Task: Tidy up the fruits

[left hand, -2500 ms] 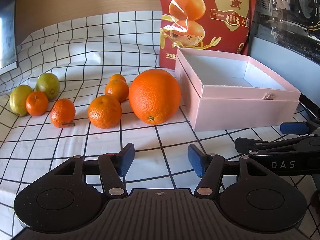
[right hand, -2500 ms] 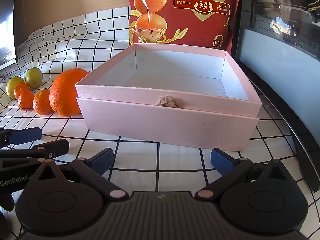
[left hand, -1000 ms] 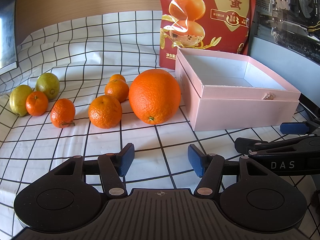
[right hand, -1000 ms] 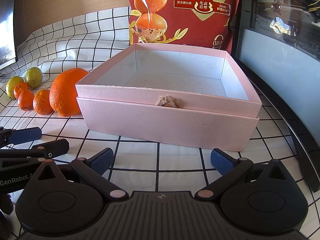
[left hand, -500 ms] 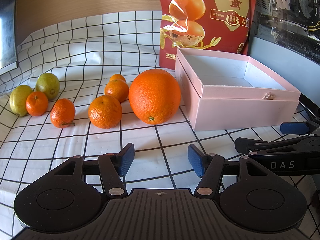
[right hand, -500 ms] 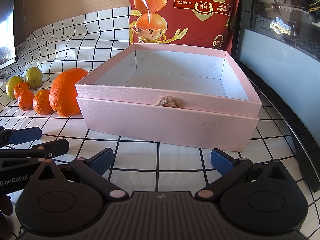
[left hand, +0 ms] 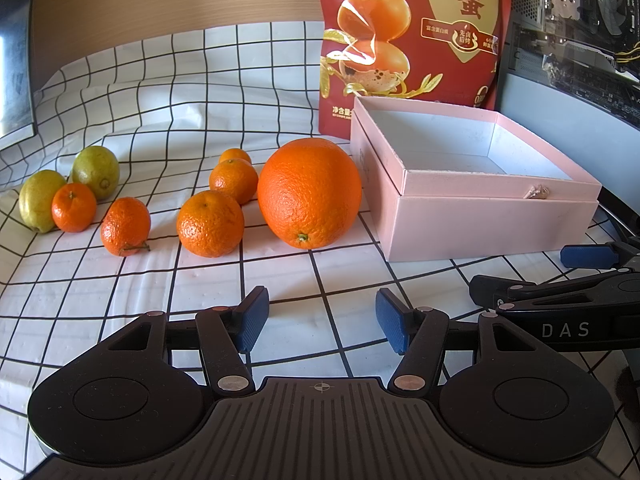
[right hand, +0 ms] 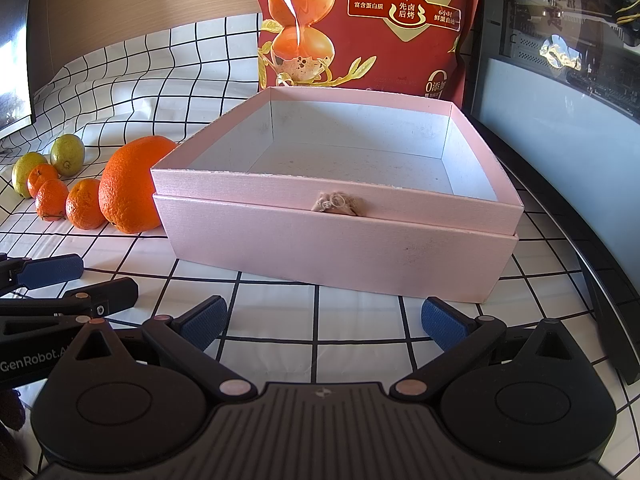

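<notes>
A large orange [left hand: 310, 194] lies on the checked cloth just left of an open, empty pink box [left hand: 488, 216]. Several small mandarins [left hand: 210, 223] and two yellow-green lemons [left hand: 96, 171] lie in a row further left. My left gripper [left hand: 322, 320] is open and empty, low over the cloth in front of the large orange. My right gripper [right hand: 324, 322] is open and empty, in front of the pink box [right hand: 340, 240]. The large orange [right hand: 130, 190] and the mandarins [right hand: 84, 204] also show at the left of the right wrist view.
A tall red snack bag [left hand: 408, 32] stands behind the box. A dark glass computer case [right hand: 560, 80] lines the right side. A dark screen edge [left hand: 14, 48] stands at far left. The right gripper's fingers [left hand: 588, 256] reach into the left wrist view.
</notes>
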`<state>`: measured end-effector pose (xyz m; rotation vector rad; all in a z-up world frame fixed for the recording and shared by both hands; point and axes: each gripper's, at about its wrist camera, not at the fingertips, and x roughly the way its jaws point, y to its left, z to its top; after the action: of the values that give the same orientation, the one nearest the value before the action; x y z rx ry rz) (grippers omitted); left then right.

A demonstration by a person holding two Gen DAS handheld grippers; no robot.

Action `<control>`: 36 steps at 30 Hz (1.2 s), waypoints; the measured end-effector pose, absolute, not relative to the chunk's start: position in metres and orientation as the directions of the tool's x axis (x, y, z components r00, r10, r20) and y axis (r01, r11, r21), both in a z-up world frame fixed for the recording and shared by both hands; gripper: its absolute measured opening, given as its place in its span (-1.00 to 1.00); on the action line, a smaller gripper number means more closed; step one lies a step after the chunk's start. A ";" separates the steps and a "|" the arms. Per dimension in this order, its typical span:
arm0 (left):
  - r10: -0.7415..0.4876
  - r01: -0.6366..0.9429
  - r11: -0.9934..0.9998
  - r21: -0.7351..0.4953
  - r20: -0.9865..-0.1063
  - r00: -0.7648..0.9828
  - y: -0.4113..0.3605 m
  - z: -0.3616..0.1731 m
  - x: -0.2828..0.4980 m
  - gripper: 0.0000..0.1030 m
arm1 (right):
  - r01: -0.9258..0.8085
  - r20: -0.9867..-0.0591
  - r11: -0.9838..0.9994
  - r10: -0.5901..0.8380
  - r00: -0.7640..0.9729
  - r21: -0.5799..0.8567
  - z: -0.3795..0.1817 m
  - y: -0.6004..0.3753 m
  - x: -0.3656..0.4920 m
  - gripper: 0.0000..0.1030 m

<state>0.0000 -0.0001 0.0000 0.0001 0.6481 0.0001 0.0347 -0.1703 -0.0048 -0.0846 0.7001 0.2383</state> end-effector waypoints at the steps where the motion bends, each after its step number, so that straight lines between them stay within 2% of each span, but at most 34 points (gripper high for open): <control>1: 0.000 0.000 1.000 0.000 -0.604 0.797 0.000 0.000 0.000 0.25 | -0.245 -0.647 0.969 0.189 0.739 0.003 -0.005 -0.170 0.035 1.00; 19: 0.000 0.001 1.000 0.001 -0.604 0.797 -0.001 -0.001 0.000 0.26 | -0.253 -0.647 0.968 0.194 0.738 0.002 -0.010 -0.174 0.038 1.00; 22: -0.028 0.047 0.999 0.015 -0.614 0.789 0.003 0.001 -0.001 0.25 | -0.251 -0.678 0.968 0.186 0.711 0.003 -0.009 -0.175 0.046 1.00; 27: -0.041 0.029 0.999 -0.029 -0.640 0.767 0.035 0.024 -0.001 0.20 | -0.227 -0.759 0.974 0.149 0.634 0.001 -0.001 -0.173 0.056 1.00; 31: -0.061 -0.007 0.995 -0.098 -0.666 0.744 0.074 0.045 -0.002 0.17 | -0.198 -0.775 0.980 0.125 0.620 -0.001 -0.004 -0.170 0.059 1.00; 34: -0.097 -0.020 0.985 -0.169 -0.653 0.751 0.108 0.058 -0.008 0.17 | -0.197 -0.790 0.980 0.116 0.603 -0.006 -0.003 -0.169 0.062 1.00; 36: -0.077 -0.046 0.984 -0.171 -0.647 0.759 0.127 0.068 -0.014 0.17 | -0.202 -0.806 0.979 0.119 0.579 -0.001 -0.001 -0.166 0.062 0.92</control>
<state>-0.0139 0.1272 0.0677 -0.1808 0.7105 -0.0169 0.0623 -0.1664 -0.0013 -0.0961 0.9348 0.1881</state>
